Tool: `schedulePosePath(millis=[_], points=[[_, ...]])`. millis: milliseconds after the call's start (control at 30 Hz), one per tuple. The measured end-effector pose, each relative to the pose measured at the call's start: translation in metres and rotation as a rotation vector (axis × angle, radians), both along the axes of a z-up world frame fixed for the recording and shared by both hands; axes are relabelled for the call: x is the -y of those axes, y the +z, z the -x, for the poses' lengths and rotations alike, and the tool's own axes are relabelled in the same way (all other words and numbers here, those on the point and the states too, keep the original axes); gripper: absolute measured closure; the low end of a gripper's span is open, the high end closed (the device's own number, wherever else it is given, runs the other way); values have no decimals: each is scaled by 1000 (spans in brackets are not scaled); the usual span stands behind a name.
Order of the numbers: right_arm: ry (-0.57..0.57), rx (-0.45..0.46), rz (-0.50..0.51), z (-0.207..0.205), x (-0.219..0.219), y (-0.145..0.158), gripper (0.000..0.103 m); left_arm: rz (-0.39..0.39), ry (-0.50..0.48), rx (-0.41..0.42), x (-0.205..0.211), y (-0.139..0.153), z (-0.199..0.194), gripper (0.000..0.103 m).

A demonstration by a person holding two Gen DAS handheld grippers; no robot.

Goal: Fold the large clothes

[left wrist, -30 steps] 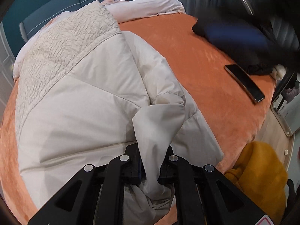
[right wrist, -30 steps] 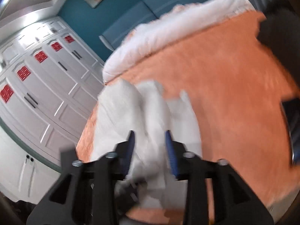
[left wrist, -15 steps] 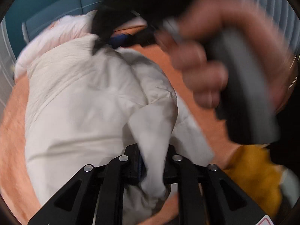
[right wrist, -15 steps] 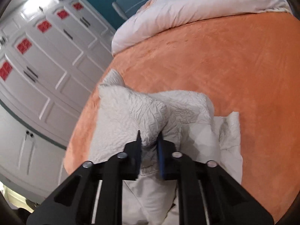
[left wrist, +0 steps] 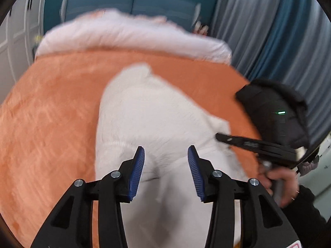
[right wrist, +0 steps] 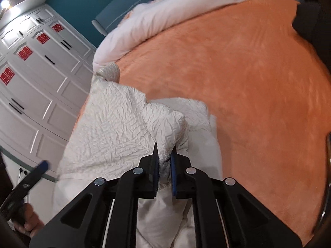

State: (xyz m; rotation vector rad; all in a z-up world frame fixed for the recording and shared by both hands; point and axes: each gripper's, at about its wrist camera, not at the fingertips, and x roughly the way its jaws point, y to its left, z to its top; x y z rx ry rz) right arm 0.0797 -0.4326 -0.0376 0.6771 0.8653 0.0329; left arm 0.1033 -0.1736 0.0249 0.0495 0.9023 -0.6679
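A large cream-white garment (left wrist: 153,111) lies on the orange bedspread (left wrist: 51,119). My left gripper (left wrist: 165,154) is open and empty above it, blue pads wide apart. The view is motion-blurred. My right gripper (right wrist: 164,150) is shut on a crinkled fold of the garment (right wrist: 115,128) and holds it raised over the smoother part. The right gripper also shows at the right of the left wrist view (left wrist: 248,143), and the left gripper shows at the lower left of the right wrist view (right wrist: 31,176).
A white duvet (left wrist: 128,35) lies along the head of the bed, by a teal headboard (left wrist: 132,2). A black garment (left wrist: 273,107) sits at the bed's right edge. White wardrobe doors (right wrist: 31,78) stand to the left. Grey-blue curtains (left wrist: 269,26) hang at the right.
My left gripper let go of the white fabric, opened and swung up and away. My right gripper stays shut on the crinkled fold and has lifted it a little toward me.
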Motion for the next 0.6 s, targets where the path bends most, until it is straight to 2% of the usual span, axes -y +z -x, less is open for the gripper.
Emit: schedulePosePath(millis=[33,133,200,333,400,433,600], points=[[2,-4,2,-1,-1,-3,94,-9,14,-9,2,-8,-5,63],[9,-23,1,-9,-6,-18,93,-89,26,64,16,-21,-7,63],[5,-35,22,-14,-11,-25,92,-105,37,79,21,-26,-9,62],[-35,-38,-10,-10,-8,-22,88,-160,52,115,31,-36,-4,60],[-73,-49,24,-3,-5,-5,84,-175,58,124,34,-36,-3,60],[-112,-39,62,3,-5,14,84,-175,64,123,34,-35,-3,60],[-125,90,172,10,-18,81,84,-171,85,111,29,-38,-7,60]])
